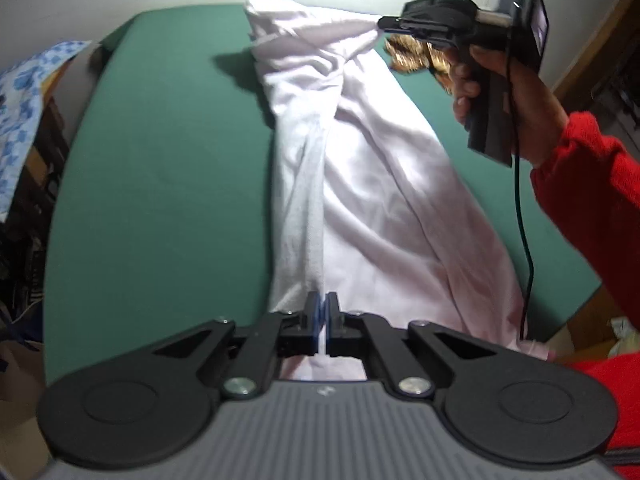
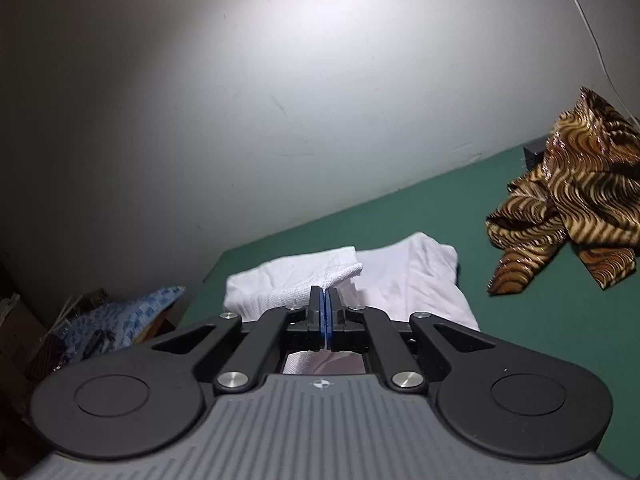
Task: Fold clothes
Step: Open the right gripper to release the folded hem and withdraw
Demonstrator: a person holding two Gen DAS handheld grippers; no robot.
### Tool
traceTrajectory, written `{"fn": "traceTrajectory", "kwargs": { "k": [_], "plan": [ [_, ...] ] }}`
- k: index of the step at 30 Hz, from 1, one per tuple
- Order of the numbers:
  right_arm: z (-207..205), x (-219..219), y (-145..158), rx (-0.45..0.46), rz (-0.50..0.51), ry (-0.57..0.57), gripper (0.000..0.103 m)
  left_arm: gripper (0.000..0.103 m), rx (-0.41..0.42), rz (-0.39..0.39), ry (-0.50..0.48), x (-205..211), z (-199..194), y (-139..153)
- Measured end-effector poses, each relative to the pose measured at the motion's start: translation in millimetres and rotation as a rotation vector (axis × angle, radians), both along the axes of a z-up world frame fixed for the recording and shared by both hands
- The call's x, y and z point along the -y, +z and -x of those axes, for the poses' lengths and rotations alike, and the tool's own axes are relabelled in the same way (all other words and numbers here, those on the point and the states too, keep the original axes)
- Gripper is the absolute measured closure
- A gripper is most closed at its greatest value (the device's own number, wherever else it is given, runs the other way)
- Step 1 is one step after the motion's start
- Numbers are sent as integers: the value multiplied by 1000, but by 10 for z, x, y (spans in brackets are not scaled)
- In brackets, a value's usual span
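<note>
The white garment [image 1: 372, 184] is lying lengthwise along the green table [image 1: 160, 200]. Its near edge is being gripped by the clenched left gripper [image 1: 323, 312], its far end by the clenched right gripper [image 1: 382, 24].

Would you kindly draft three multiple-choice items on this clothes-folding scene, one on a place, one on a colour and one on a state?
1. Where does the brown patterned cloth lie?
A. on the table near the wall
B. on the floor
C. on the white garment

2. What colour is the table surface?
A. red
B. green
C. grey

3. How does the left gripper stand?
A. wide open above the table
B. shut on nothing
C. shut on the white garment

Key: 1 A, it sits on the green top by the wall; 2 B, green shows around the garment; 3 C, white fabric is pinched between the pads.
</note>
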State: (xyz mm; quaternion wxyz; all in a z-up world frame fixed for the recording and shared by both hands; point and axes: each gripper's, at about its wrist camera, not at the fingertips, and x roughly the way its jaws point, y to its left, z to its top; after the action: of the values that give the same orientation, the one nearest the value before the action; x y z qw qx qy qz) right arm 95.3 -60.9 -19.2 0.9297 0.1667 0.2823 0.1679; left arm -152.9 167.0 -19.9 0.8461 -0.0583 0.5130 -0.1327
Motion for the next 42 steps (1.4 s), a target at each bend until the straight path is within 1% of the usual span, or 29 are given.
{"fn": "traceTrajectory", "kwargs": {
  "k": [1,3,4,5,7,8,10,12,13,15,16,17,19,20,21,22,23,24,25,27,30,33,35,36,37,38,39,40,42],
  "plan": [
    [-13,23,-86,-35,41,-12,102,103,-22,-11,-17,53,-8,-62],
    [-69,56,-291,-150,93,12,101,103,-69,-31,-54,158,-7,-182],
    [-82,71,-378,-204,89,33,101,103,-88,-44,-70,204,4,-231],
    [-62,88,-398,-215,78,37,101,103,-99,-65,-82,237,22,-266],
    [-1,124,-389,-205,55,32,92,103,-118,-100,-103,294,58,-329],
    [14,151,-346,-175,43,18,89,103,-118,-104,-101,297,75,-337],
    [-62,150,-206,-110,22,20,71,103,-112,-115,-93,303,107,-340],
    [-169,101,-88,-57,14,43,67,102,-64,-151,-63,282,128,-259],
    [-234,43,-54,-38,22,68,62,99,-40,-174,-49,267,133,-223],
    [-469,-138,-117,-37,73,94,56,87,-2,-234,-24,254,120,-192],
    [-595,-235,-159,-40,101,104,55,85,0,-260,-16,236,106,-207],
    [-712,-315,-229,-64,119,105,55,83,2,-284,-8,218,91,-226],
    [-940,-464,-392,-130,147,99,55,84,-2,-326,-4,196,46,-301],
    [-1030,-526,-465,-172,144,116,59,84,-4,-344,-4,191,21,-341],
    [-1064,-564,-490,-197,131,133,85,84,-7,-356,-4,192,-4,-376],
    [-1079,-594,-495,-213,118,147,99,85,-13,-359,-6,192,-23,-400],
    [-1045,-577,-443,-186,94,147,100,89,-14,-352,-5,184,-26,-413],
    [-991,-540,-367,-140,67,142,100,92,-14,-338,1,171,-19,-414],
    [-937,-504,-292,-93,40,137,100,93,-15,-324,6,156,-9,-415],
    [-877,-369,-171,-29,27,76,100,95,-26,-299,7,123,28,-410],
    [-981,-220,-171,-52,144,-23,100,96,-27,-270,1,64,110,-325],
    [-976,-254,-244,-36,326,-55,100,96,5,-274,10,-47,164,-159],
    [-992,-280,-325,-63,349,-34,99,95,19,-272,20,-139,149,-75],
    [-1001,-286,-370,-76,347,-19,98,94,29,-272,24,-178,121,-48],
    [-991,-303,-387,-76,367,-32,95,93,40,-279,28,-207,89,-31],
    [-954,-333,-357,-56,396,-68,93,92,51,-287,30,-229,54,-16],
    [-909,-367,-314,-29,426,-107,85,92,63,-294,28,-237,15,-13],
    [-856,-403,-258,5,430,-120,79,92,74,-291,20,-243,-20,-20],
    [-744,-521,-88,80,363,10,75,81,82,-273,-5,-234,-94,-85]
  ]
}}
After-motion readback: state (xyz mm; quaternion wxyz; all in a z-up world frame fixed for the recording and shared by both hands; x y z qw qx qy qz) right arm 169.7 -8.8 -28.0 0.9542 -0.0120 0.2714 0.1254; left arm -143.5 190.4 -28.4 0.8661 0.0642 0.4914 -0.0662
